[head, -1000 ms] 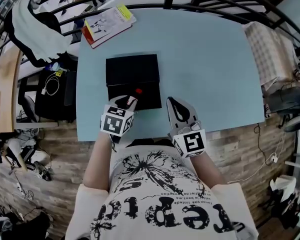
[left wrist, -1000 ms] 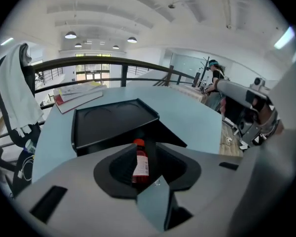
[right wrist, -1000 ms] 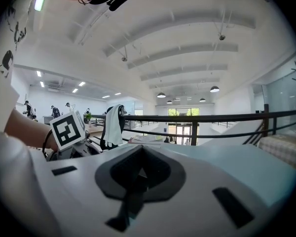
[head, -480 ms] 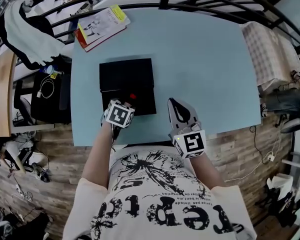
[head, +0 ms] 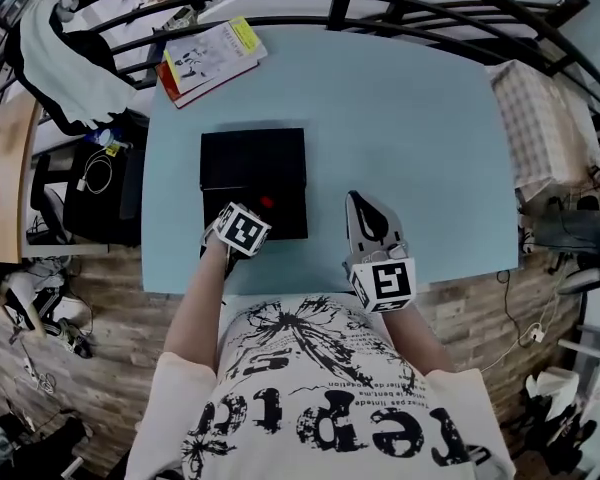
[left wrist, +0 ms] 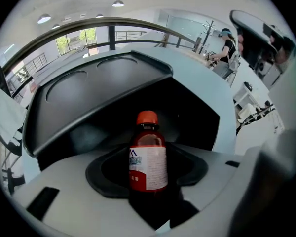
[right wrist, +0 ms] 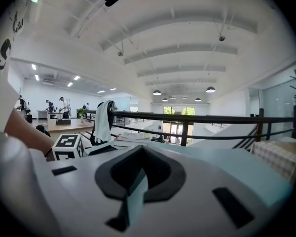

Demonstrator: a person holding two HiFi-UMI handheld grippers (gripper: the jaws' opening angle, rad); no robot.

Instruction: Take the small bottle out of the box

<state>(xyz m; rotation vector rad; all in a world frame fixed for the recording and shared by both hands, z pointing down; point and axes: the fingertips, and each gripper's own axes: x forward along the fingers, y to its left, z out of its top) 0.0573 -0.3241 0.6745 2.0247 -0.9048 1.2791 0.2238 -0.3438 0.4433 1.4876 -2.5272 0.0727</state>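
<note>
Small bottle [left wrist: 148, 157]: 1 item, red cap, white label, dark contents; upright inside the black box [head: 252, 158], near the box's 6 o'clock edge in the head view. The open lid rises behind the bottle at 12 o'clock.

Left gripper [head: 248, 218]: at the box's 6 o'clock edge, marker cube uppermost. Jaws wide and just closing, 1 on each side of the bottle; pads not pressing on it.

Right gripper [head: 360, 204]: on the table at 3 o'clock of the box, well apart from it. Jaws drawn almost together, only a thin slit between them, nothing held.

Table [head: 400, 118]: pale blue top, carries the box.

Booklet [head: 212, 56]: 1 item, at 11 o'clock of the box, near the far table edge.

Checked cloth [head: 545, 133]: at the table's 3 o'clock edge.

White garment [head: 65, 63]: draped at 10 o'clock, off the table.
</note>
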